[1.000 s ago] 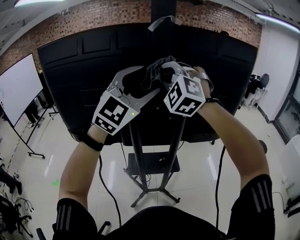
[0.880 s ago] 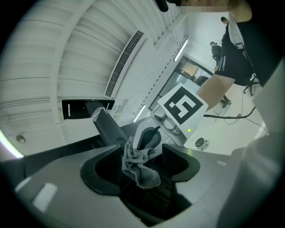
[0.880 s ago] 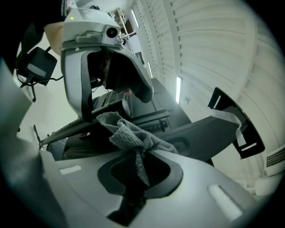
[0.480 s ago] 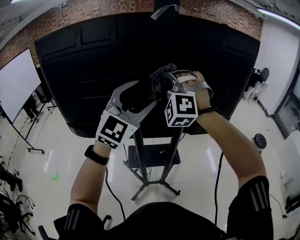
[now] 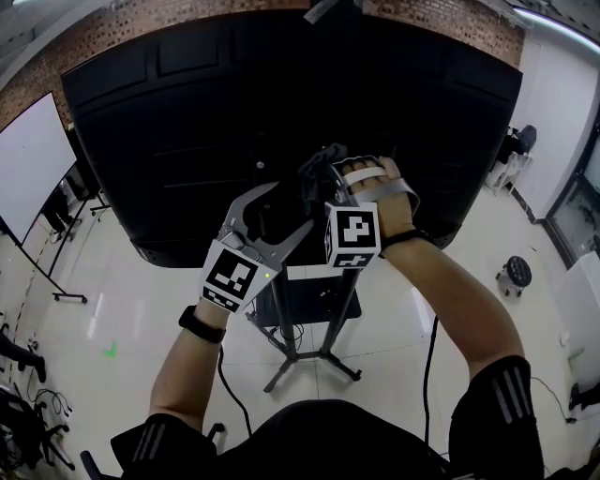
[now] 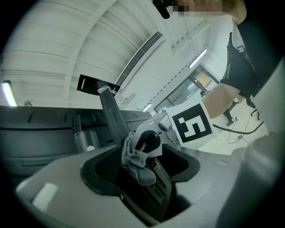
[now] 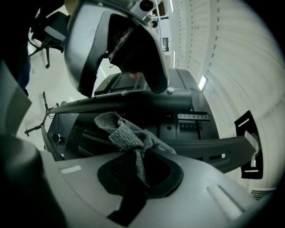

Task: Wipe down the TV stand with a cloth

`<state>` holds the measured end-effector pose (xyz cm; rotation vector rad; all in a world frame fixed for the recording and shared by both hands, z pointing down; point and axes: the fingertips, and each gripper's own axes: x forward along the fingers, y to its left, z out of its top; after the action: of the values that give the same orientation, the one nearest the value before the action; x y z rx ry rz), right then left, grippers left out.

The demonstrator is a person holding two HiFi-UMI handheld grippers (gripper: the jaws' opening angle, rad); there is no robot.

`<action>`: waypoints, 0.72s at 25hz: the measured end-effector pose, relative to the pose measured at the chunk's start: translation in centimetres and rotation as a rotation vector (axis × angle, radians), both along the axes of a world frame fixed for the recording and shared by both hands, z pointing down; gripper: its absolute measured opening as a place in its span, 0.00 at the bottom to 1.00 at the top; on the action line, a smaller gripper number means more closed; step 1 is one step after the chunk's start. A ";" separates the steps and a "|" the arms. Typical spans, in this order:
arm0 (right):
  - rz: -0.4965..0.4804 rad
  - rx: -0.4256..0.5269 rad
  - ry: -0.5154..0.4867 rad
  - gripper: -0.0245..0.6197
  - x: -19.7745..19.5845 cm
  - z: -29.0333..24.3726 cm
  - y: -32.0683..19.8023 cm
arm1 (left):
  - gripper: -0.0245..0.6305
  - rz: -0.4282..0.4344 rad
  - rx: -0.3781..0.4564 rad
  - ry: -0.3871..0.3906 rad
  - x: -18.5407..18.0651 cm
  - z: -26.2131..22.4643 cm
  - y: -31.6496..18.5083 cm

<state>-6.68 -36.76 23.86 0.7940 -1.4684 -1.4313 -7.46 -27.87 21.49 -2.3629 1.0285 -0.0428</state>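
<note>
The TV's black back panel (image 5: 178, 112) fills the upper head view, on a stand with two poles (image 5: 281, 323) and splayed feet (image 5: 314, 370). My right gripper (image 5: 323, 180) is held up against the panel, shut on a grey cloth (image 5: 317, 167). In the right gripper view the cloth (image 7: 129, 133) bunches out of the closed jaws of my right gripper (image 7: 140, 164). My left gripper (image 5: 292, 208) is beside it, jaws spread wide and nothing between them. The left gripper view shows the cloth (image 6: 136, 160) hanging from the right gripper (image 6: 149, 142), just ahead of my left gripper (image 6: 142, 182).
A whiteboard on a wheeled frame (image 5: 28, 159) stands at the left. A round stool (image 5: 514, 275) is on the floor at the right. A cable (image 5: 429, 375) runs down beside the stand. A brick wall (image 5: 141, 14) is behind the TV.
Both grippers have dropped lower along the TV's back, still close together. The right one keeps its hold on the cloth and the left stays spread.
</note>
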 end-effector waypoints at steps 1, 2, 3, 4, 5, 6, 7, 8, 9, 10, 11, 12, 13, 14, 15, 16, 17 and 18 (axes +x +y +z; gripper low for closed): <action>0.004 -0.015 0.002 0.09 0.0 0.8 -0.1 | 0.51 0.003 -0.010 0.000 0.0 0.5 0.0; 0.011 -0.027 0.006 0.09 0.1 1.7 -0.2 | 0.51 0.007 -0.021 0.001 0.1 1.1 0.0; 0.019 -0.035 0.012 0.09 0.3 2.5 -0.3 | 0.51 0.010 -0.033 0.005 0.1 1.7 -0.1; 0.026 -0.040 0.019 0.09 0.4 3.3 -0.5 | 0.51 0.014 -0.046 0.011 0.2 2.4 -0.2; 0.031 -0.046 0.023 0.09 0.5 4.0 -0.7 | 0.51 0.018 -0.058 0.014 0.2 3.0 -0.2; 0.035 -0.054 0.023 0.09 0.5 4.6 -0.7 | 0.51 0.022 -0.069 0.016 0.3 3.6 -0.3; 0.038 -0.063 0.021 0.09 0.5 5.2 -0.7 | 0.51 0.026 -0.078 0.017 0.3 4.1 -0.3; 0.041 -0.073 0.019 0.09 0.5 5.8 -0.8 | 0.51 0.029 -0.087 0.019 0.3 4.6 -0.3; 0.044 -0.084 0.017 0.09 0.5 6.4 -0.8 | 0.51 0.031 -0.096 0.021 0.3 5.0 -0.3; 0.048 -0.096 0.015 0.09 0.5 7.0 -0.8 | 0.51 0.031 -0.105 0.024 0.3 5.4 -0.4; 0.052 -0.109 0.012 0.09 0.6 7.7 -0.8 | 0.51 0.029 -0.112 0.027 0.2 5.8 -0.4; 0.055 -0.122 0.010 0.09 0.6 8.4 -0.7 | 0.51 0.026 -0.118 0.030 0.1 6.2 -0.5; 0.058 -0.136 0.007 0.09 0.6 9.1 -0.7 | 0.51 0.023 -0.126 0.033 -0.1 6.7 -0.6; 0.062 -0.150 0.006 0.09 0.7 9.9 -0.7 | 0.51 0.020 -0.137 0.037 -0.2 7.2 -0.7; 0.066 -0.161 0.008 0.09 0.8 10.7 -0.7 | 0.51 0.018 -0.149 0.041 -0.3 7.7 -0.8; 0.073 -0.168 0.015 0.09 0.9 11.5 -0.9 | 0.51 0.018 -0.162 0.046 -0.4 8.2 -0.8; 0.080 -0.168 0.027 0.09 1.1 12.2 -1.0 | 0.51 0.017 -0.174 0.049 -0.5 8.7 -0.9; 0.086 -0.167 0.038 0.09 1.3 12.9 -1.1 | 0.51 0.017 -0.184 0.051 -0.5 9.1 -0.8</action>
<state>-5.42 -37.88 36.72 0.7133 -1.4849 -1.2360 -7.99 -28.72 30.60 -2.5503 1.0688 -0.0747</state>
